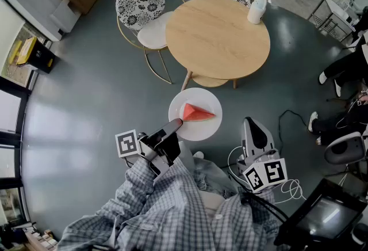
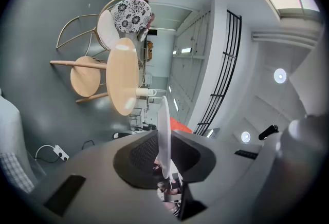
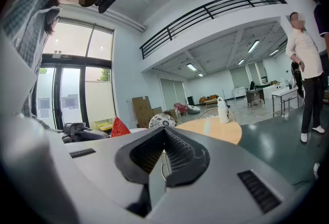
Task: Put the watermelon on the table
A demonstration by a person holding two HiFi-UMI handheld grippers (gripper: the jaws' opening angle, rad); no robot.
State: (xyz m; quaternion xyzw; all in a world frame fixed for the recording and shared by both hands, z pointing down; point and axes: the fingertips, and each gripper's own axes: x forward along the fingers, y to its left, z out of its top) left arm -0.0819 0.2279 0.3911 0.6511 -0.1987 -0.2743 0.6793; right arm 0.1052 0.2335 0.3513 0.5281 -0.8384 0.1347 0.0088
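Watermelon slice (image 1: 197,112) loose on plate (image 1: 199,132).
Slippery, so we take the rim: left hand-held gripper (image 1: 174,125) clamped there, right hand-held gripper (image 1: 248,122) closed, empty.

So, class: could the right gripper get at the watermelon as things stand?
Probably yes. The watermelon lies uncovered on the plate that the left gripper holds, with nothing between it and the right gripper. That gripper's jaws are shut, so they would need to open first.

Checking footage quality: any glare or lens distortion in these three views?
Head view: window light glares off the floor, fisheye bends the edges. Left gripper view: rolled sideways, ceiling lamp flares. Right gripper view: windows blown out, railing bows.
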